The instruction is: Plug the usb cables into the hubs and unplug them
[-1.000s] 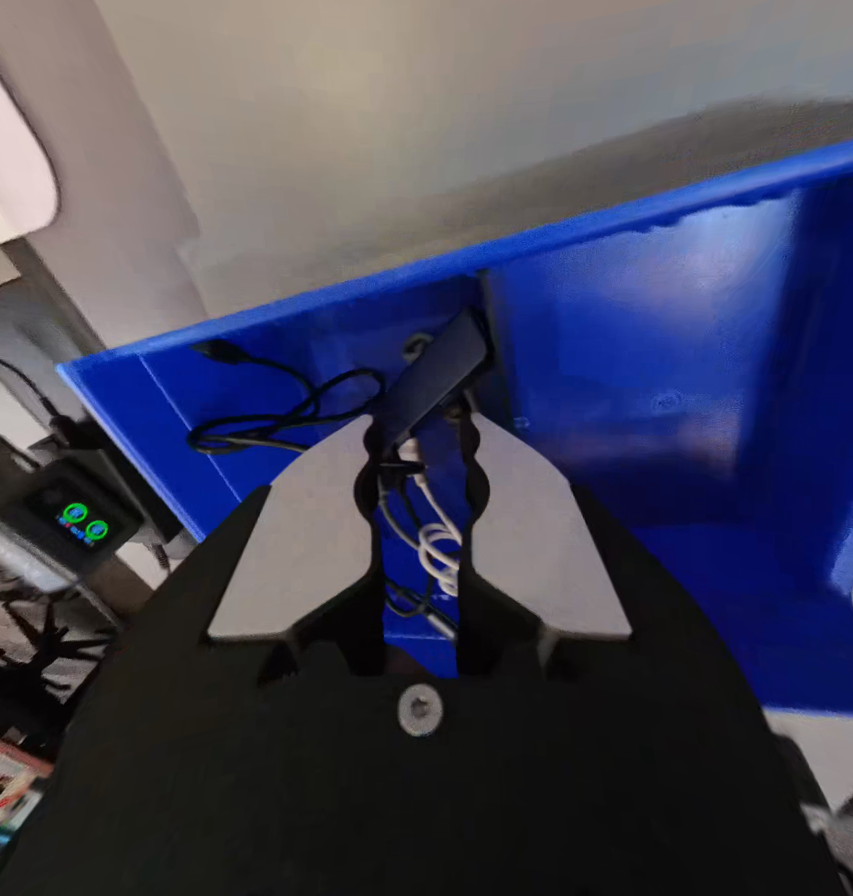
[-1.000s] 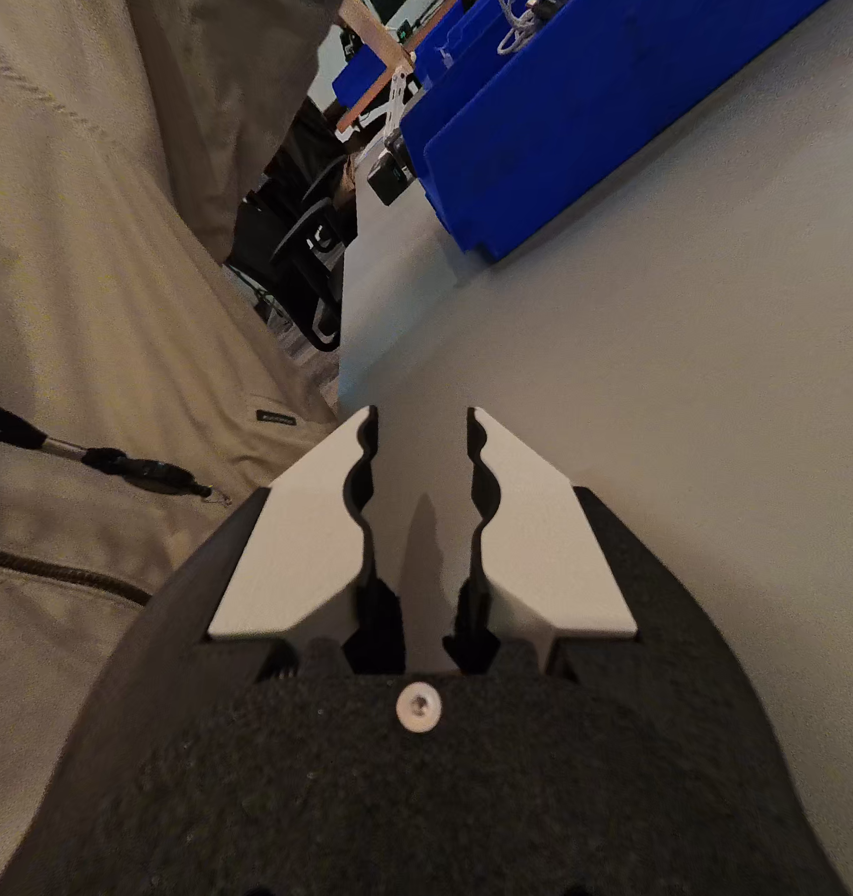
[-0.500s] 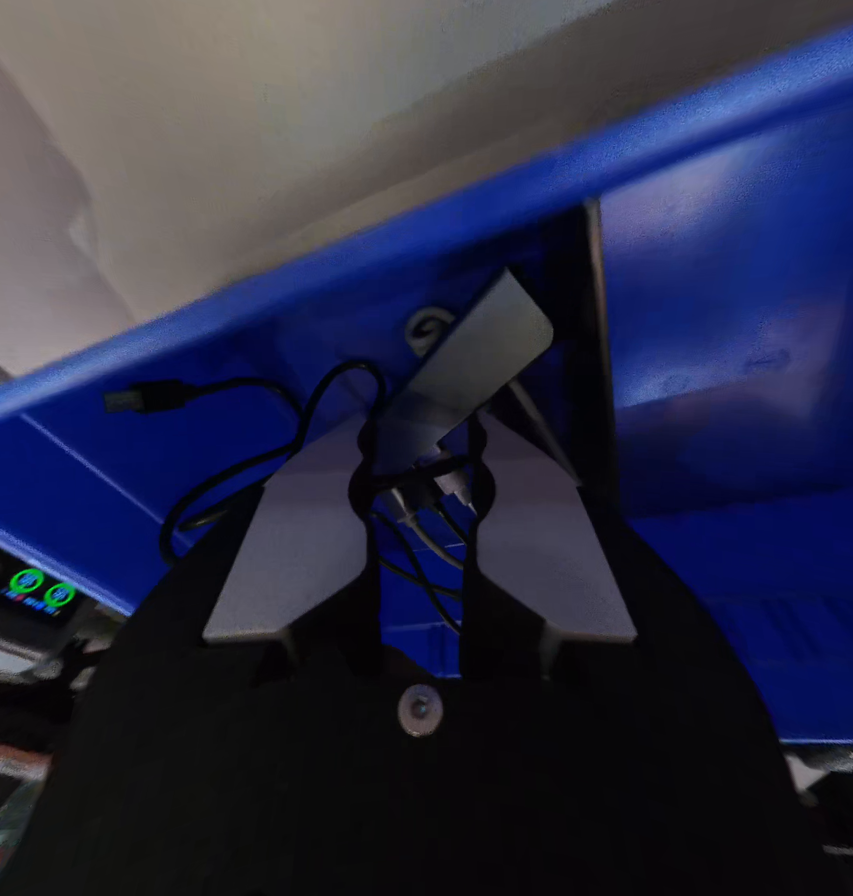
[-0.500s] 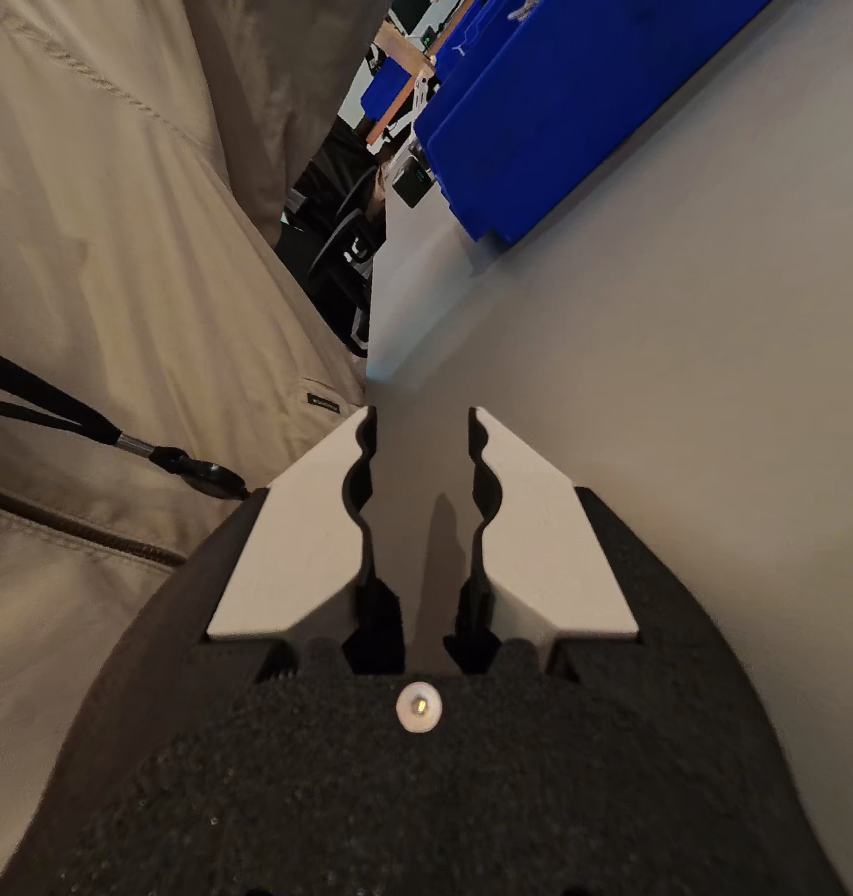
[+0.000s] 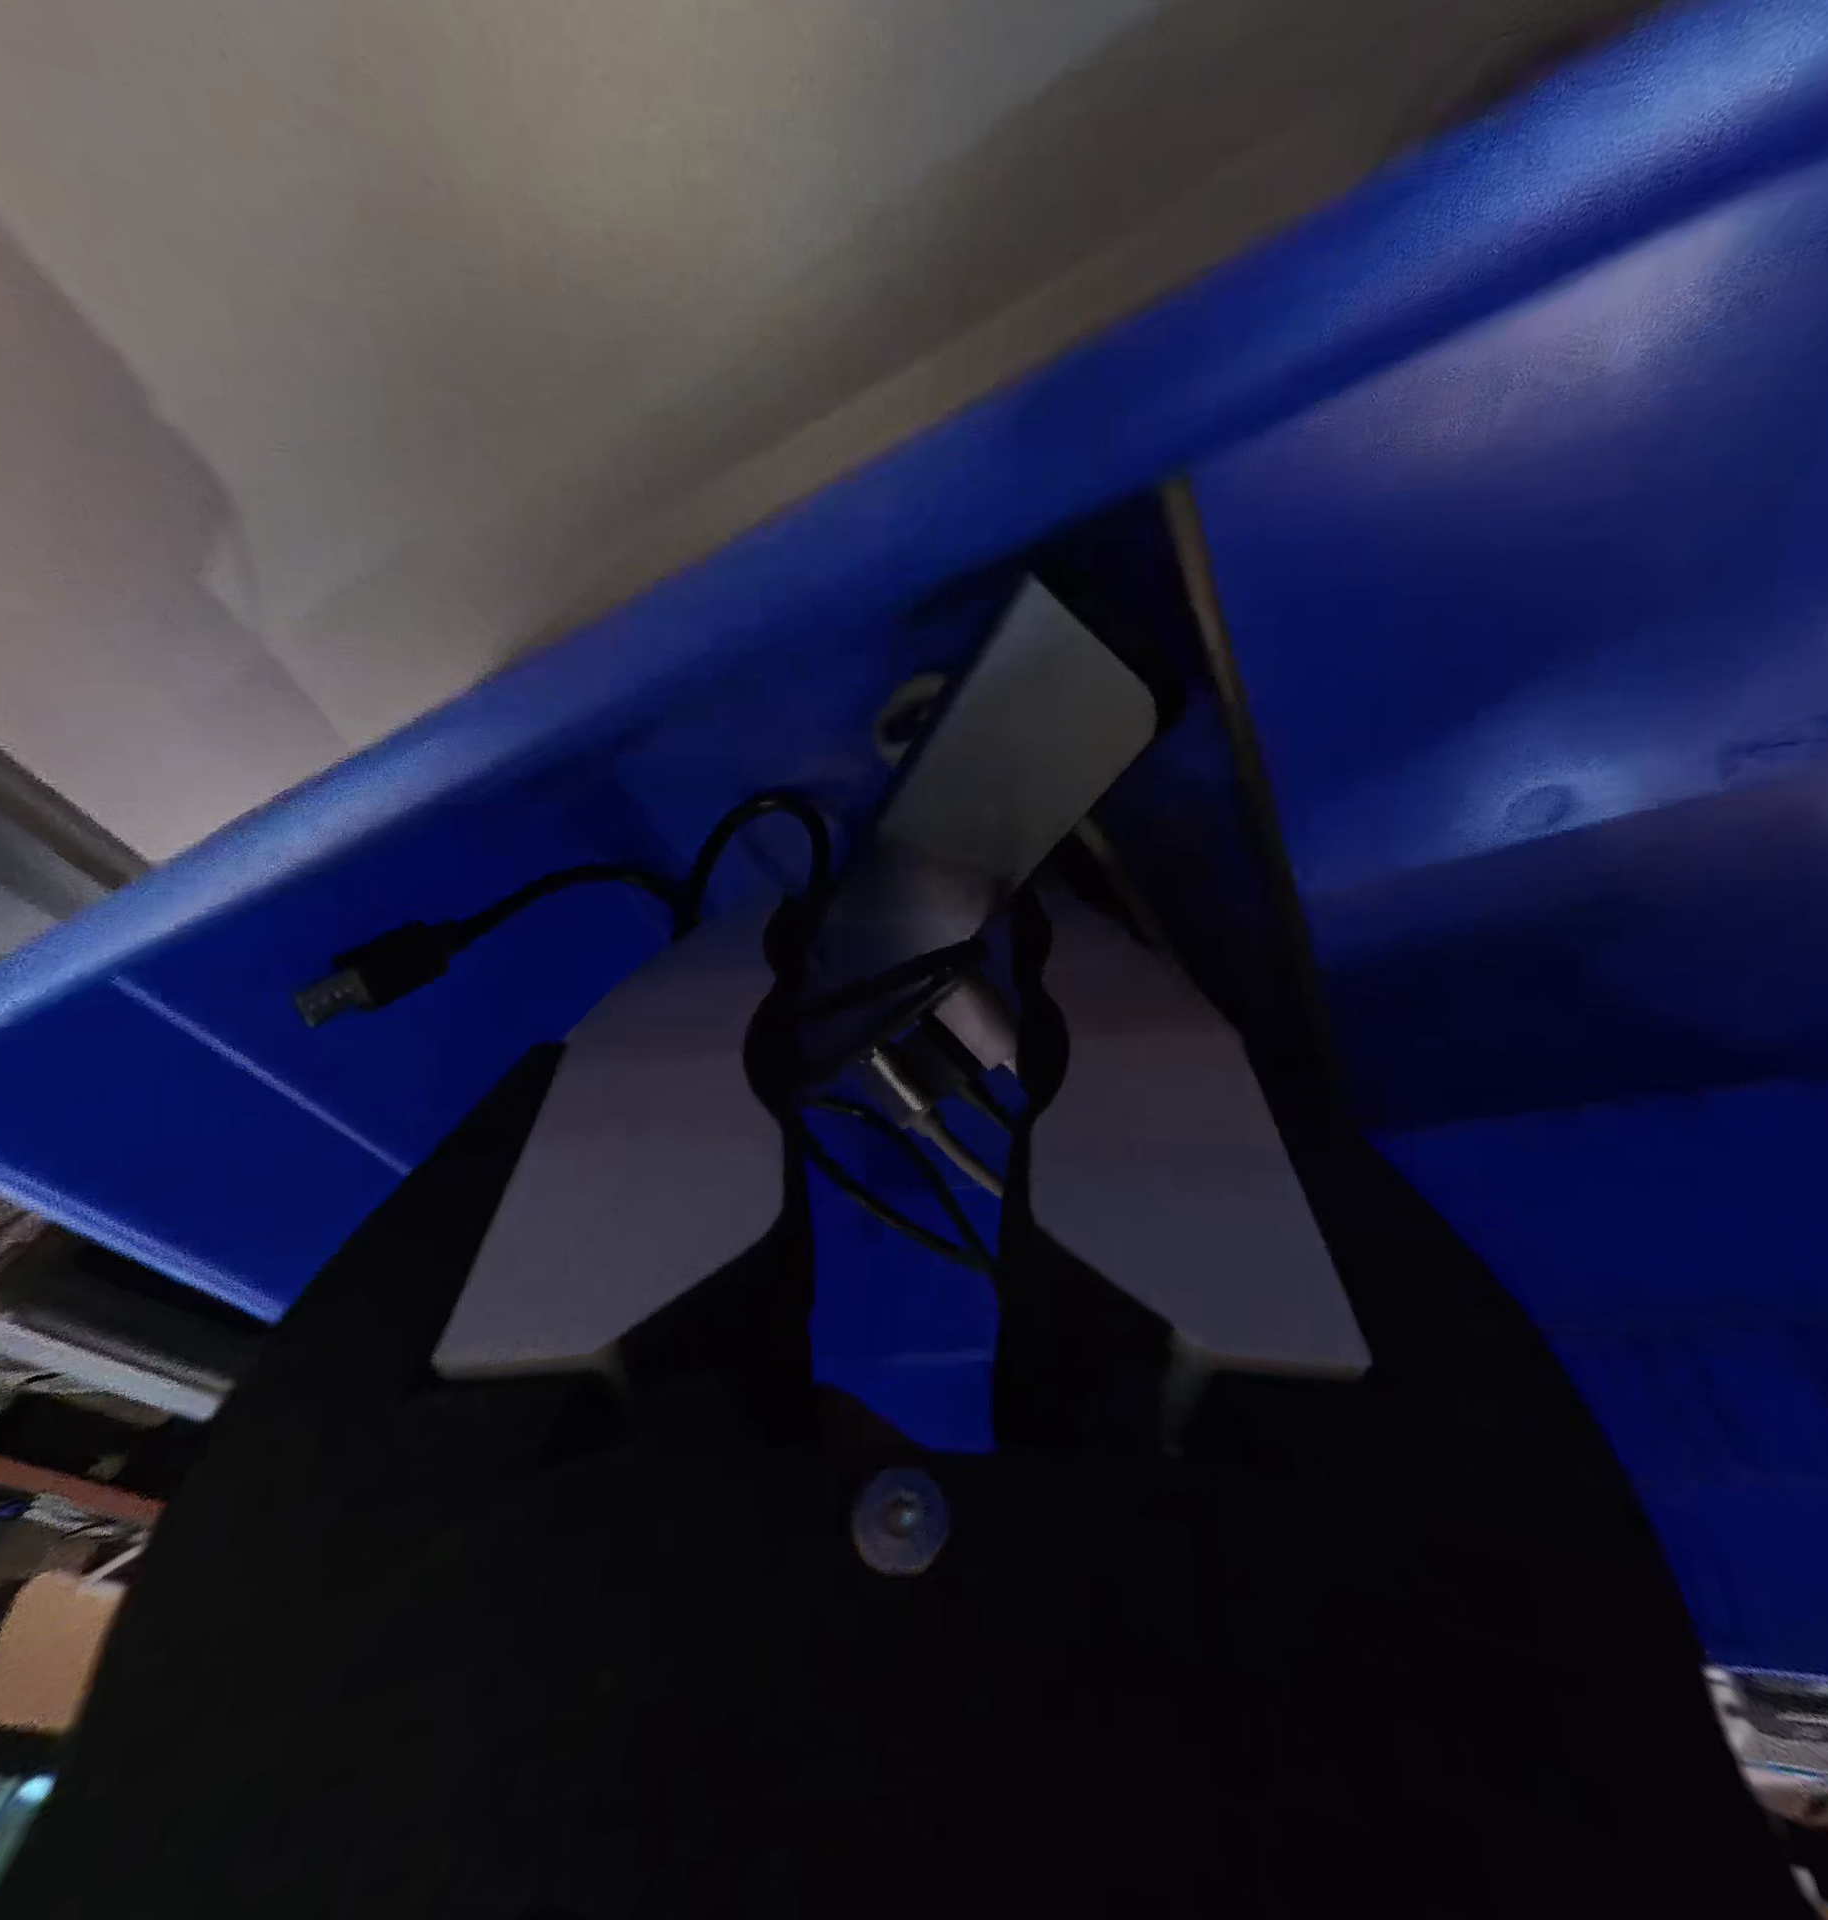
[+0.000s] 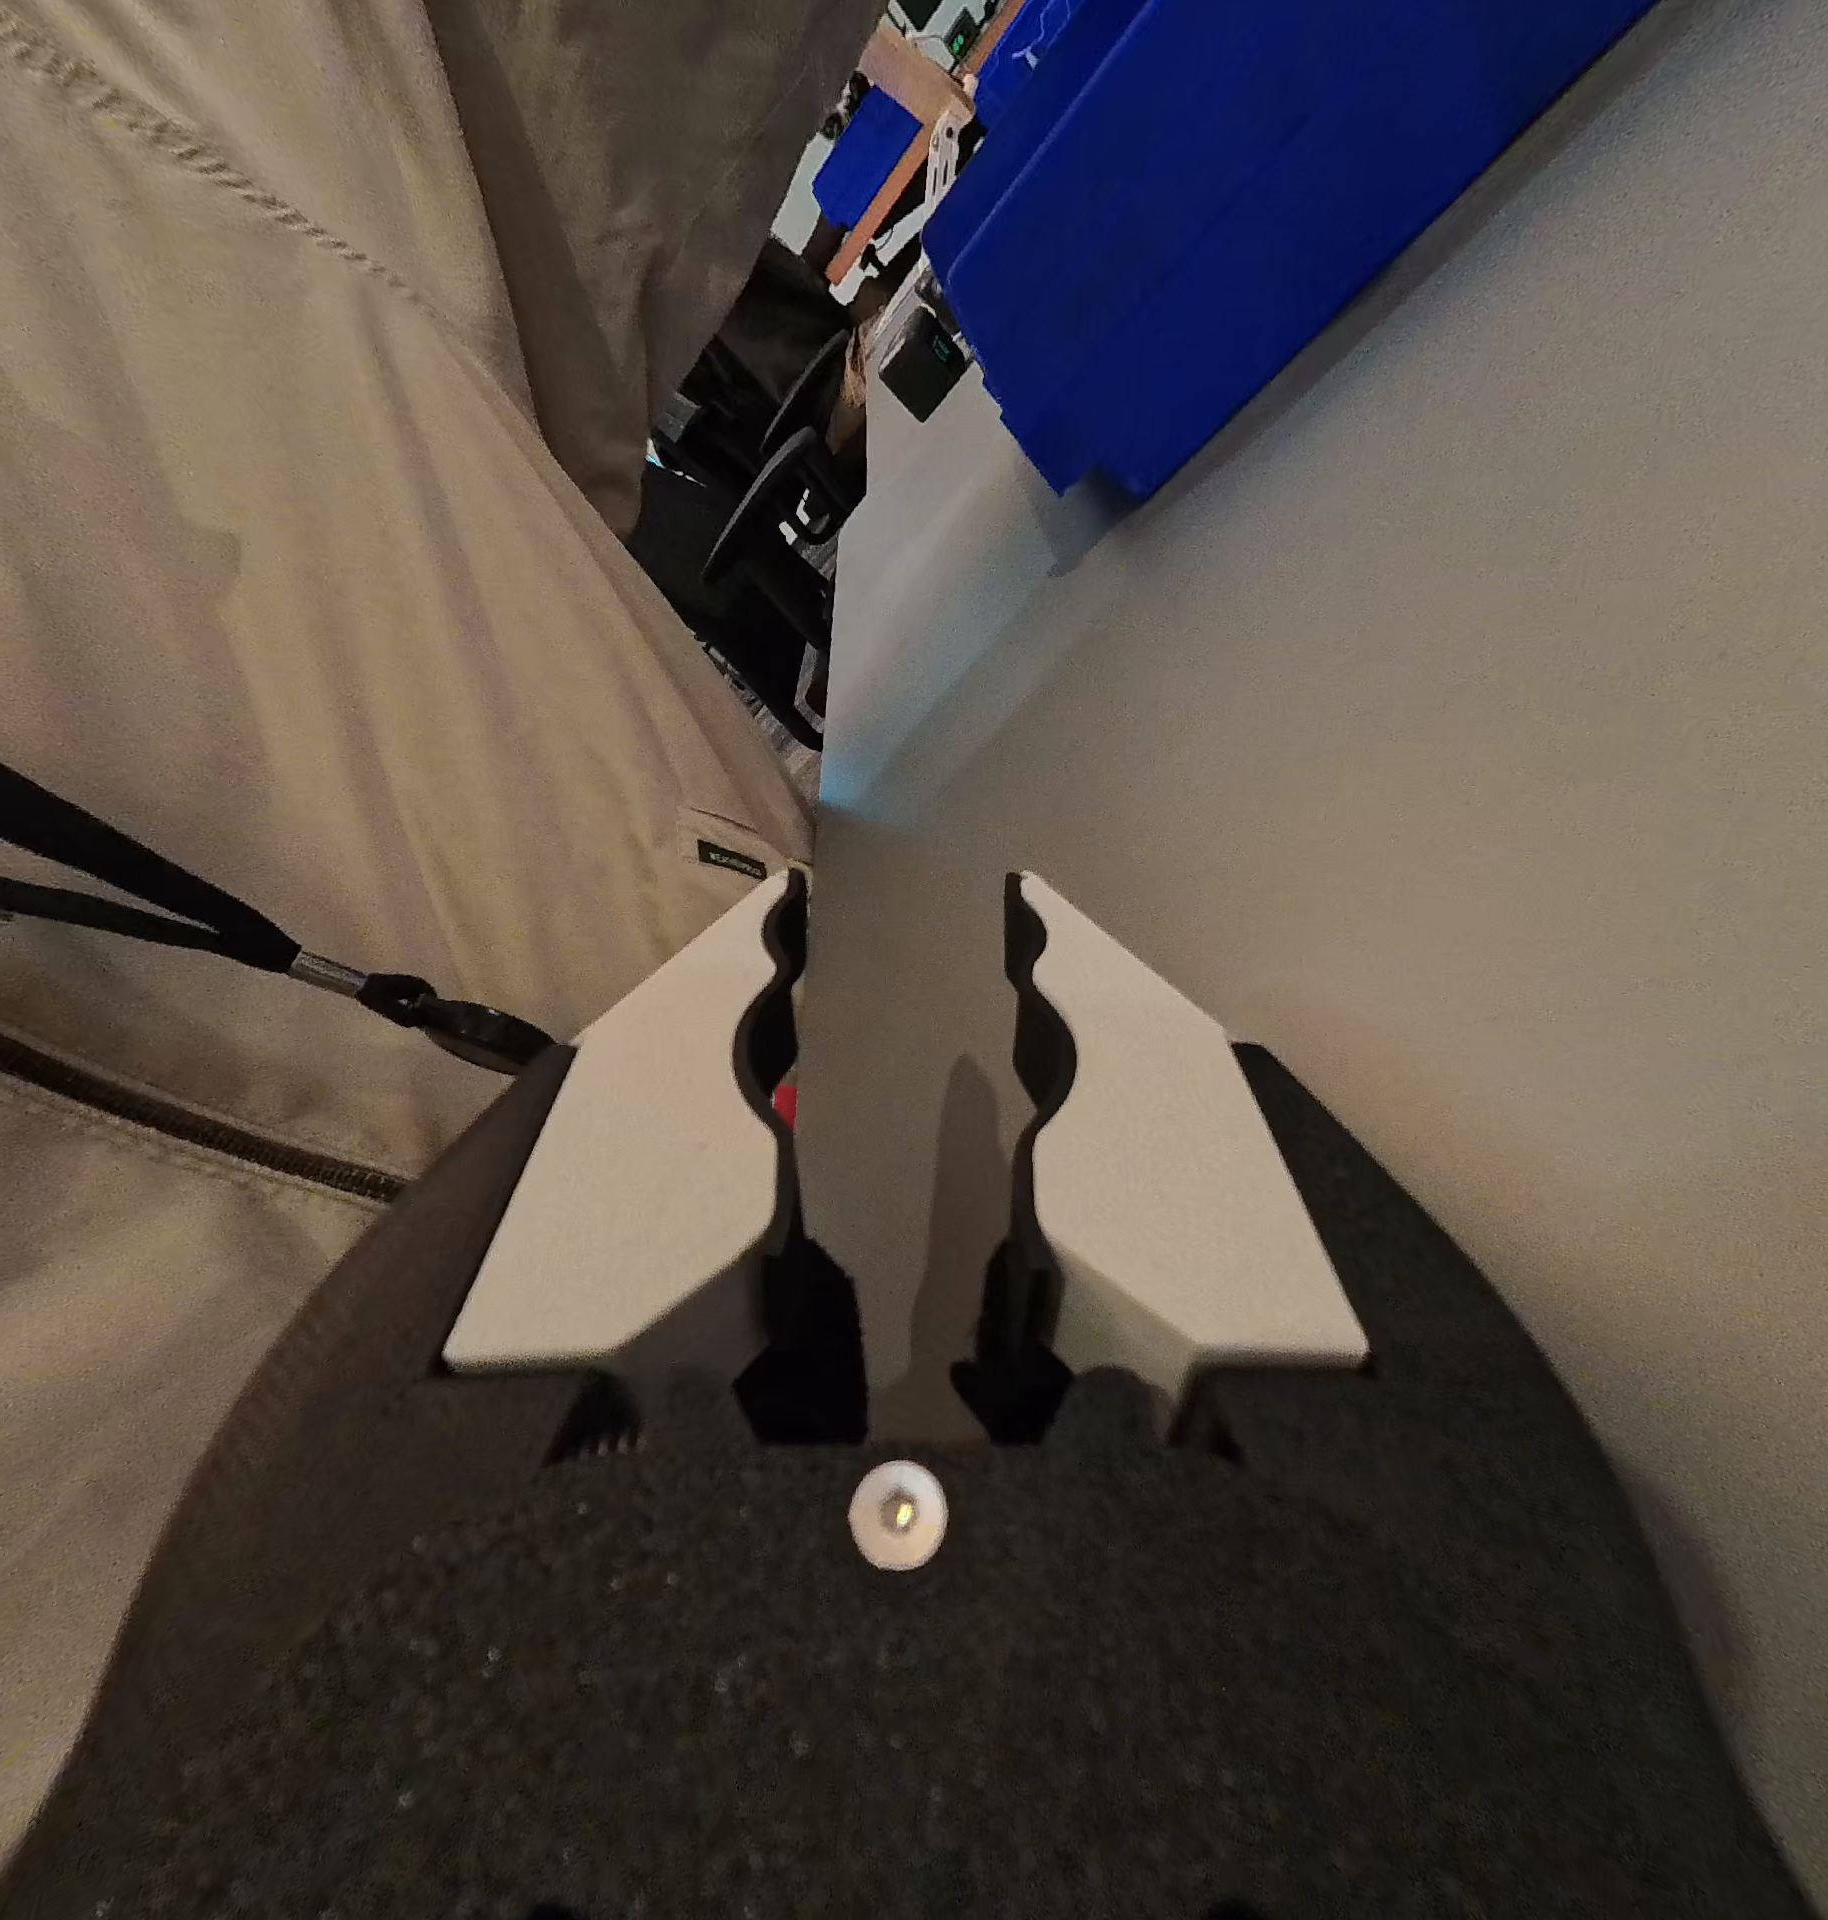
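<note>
The left tool [image 5: 905, 904] is angling down into the blue bin [image 5: 1512, 727], fingers parted, with the grey hub [image 5: 1003, 769] sitting at its tips. It's blurry there, so I can't tell if it's actually gripping. Cables bunch between the fingers, and a black usb cable [image 5: 390, 966] trails off to its left. The right tool [image 6: 905, 894] is lying low over the counter [image 6: 1461, 831], released, holding nothing, a beige jacket [image 6: 266, 520] beside it.

Your hub [image 5: 1014, 769] leans in the bin's [image 5: 1512, 644] far corner, cable [image 5: 536, 925] left along its wall.
</note>
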The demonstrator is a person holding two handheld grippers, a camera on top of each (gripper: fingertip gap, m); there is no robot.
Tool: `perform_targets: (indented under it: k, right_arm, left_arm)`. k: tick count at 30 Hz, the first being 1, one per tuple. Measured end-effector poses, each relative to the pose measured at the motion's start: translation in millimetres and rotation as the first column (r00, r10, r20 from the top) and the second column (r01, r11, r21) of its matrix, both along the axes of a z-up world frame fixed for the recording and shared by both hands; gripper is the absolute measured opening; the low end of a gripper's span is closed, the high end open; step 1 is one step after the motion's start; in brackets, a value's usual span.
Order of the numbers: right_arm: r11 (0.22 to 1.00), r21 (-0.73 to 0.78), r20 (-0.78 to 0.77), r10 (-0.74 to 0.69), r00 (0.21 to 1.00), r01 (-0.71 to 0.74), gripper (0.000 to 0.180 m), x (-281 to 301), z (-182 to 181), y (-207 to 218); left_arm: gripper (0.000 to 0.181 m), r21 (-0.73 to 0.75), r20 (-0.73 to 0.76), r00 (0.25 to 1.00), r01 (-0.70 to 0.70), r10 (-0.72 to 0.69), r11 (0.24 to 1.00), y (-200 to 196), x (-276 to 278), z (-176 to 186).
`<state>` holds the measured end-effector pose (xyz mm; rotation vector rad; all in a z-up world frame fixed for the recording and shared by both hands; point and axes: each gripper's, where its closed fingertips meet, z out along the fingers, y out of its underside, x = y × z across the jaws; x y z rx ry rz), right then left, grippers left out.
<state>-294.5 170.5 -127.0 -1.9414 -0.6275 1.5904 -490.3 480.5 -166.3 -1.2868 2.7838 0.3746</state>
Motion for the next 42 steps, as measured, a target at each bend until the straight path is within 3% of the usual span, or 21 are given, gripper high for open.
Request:
perform_targets:
  k: [8, 10, 15, 18, 24, 29, 34, 42]
  right_arm:
    - [0.999, -0.032, -0.048, -0.014, 0.999, 0.012, 0.037, 3.1, 4.6, 5.7]
    - [0.999, -0.033, -0.045, -0.013, 0.999, 0.011, 0.037, 3.1, 4.0, 5.3]
    - [0.999, -0.038, -0.046, -0.013, 0.999, 0.011, 0.037, 3.4, 3.8, 4.7]
    - [0.999, -0.047, -0.055, -0.014, 0.998, 0.012, 0.037, 4.0, 4.6, 5.2]
    - [0.999, -0.047, -0.041, 0.001, 0.999, -0.003, 0.038, 2.5, 3.2, 1.2]
    - [0.999, -0.044, -0.035, 0.006, 0.999, -0.007, 0.038, 1.6, 3.9, -1.4]
    - [0.999, -0.036, -0.039, 0.014, 0.999, -0.015, 0.038, -1.5, 7.2, -4.2]
    - [1.000, 0.007, -0.029, -0.011, 1.000, 0.011, 0.037, -3.1, 14.0, -4.0]
  left_arm:
    - [0.029, -0.016, 0.059, 0.991, 0.117, -0.116, 0.993, -6.9, 7.9, 2.0]
    - [0.027, -0.064, 0.091, 0.992, 0.094, -0.088, 0.994, -7.9, 13.5, 0.8]
    - [0.030, -0.077, 0.018, 0.992, 0.124, -0.123, 0.989, -3.7, 10.1, -8.9]
    - [0.044, -0.084, -0.028, 0.999, 0.043, -0.046, 0.996, 0.2, 10.7, -10.0]
    - [0.034, -0.116, -0.057, 0.996, 0.058, -0.065, 0.992, -1.0, 7.8, -11.4]
    - [0.020, -0.031, 0.039, 0.997, 0.062, -0.061, 0.998, 1.8, 9.1, -1.9]
    - [0.013, 0.067, 0.214, 0.976, -0.050, 0.035, 0.997, 12.4, 13.1, 22.7]
    - [0.012, 0.180, 0.507, 0.858, -0.197, 0.081, 0.964, 15.2, 26.7, 97.6]
